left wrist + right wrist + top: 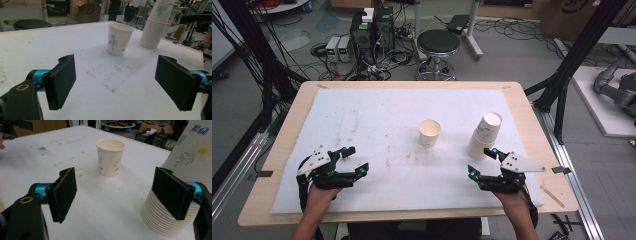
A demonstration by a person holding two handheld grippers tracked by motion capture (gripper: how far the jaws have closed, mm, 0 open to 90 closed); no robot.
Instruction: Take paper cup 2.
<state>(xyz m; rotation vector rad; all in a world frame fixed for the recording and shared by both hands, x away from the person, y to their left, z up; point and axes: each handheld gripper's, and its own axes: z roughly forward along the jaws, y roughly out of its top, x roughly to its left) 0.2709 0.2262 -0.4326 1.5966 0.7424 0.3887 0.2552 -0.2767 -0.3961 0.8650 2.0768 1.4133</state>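
Right gripper [480,161] wide open beside cup stack [172,217], left gripper [355,161] open too. Stack looks light, thin-walled, crushable; grip gently low on nested rims.

Wooden table [287,131] under stained white mat [362,130], bearing single paper cup [430,132], seemingly tilted cup stack [484,135].

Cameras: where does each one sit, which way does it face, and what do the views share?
High view: above the person's side, facing forward and down on the table; both forearms, left claw, right claw.
Left gripper view: on the left claw, facing the single paper cup and cup stack; jaws open.
Right gripper view: on the right claw, beside the stack; jaws open.
Shared: both cups.
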